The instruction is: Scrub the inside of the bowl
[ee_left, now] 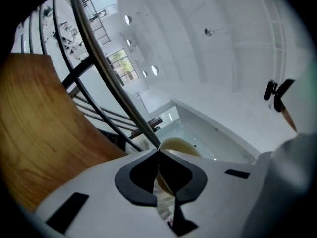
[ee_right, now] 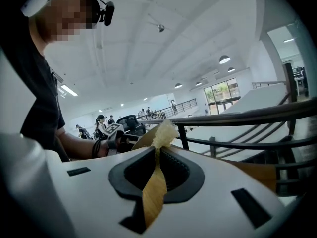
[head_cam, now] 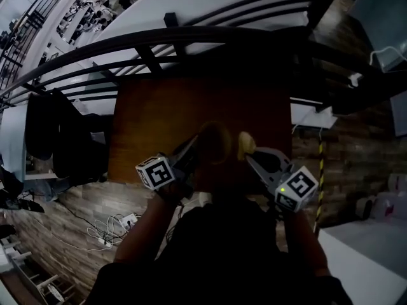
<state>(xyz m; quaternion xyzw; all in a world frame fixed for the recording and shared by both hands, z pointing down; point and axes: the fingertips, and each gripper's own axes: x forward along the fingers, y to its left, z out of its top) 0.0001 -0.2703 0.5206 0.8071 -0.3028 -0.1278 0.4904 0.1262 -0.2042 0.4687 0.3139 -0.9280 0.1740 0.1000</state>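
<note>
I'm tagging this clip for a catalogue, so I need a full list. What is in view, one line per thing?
table: one, brown wood, in the middle beside the railing
bowl: one, pale tan, above the table, rim in the left gripper
scrubbing pad: one, yellowish, just right of the bowl, in the right gripper
railing: one, black, curving past the table's far edge
cables: a tangle, white, on the floor at lower left
striped pole: one, yellow and black, right of the table
left gripper: one, white with a marker cube, shut on the bowl's rim
right gripper: one, white with a marker cube, shut on the scrubbing pad
</note>
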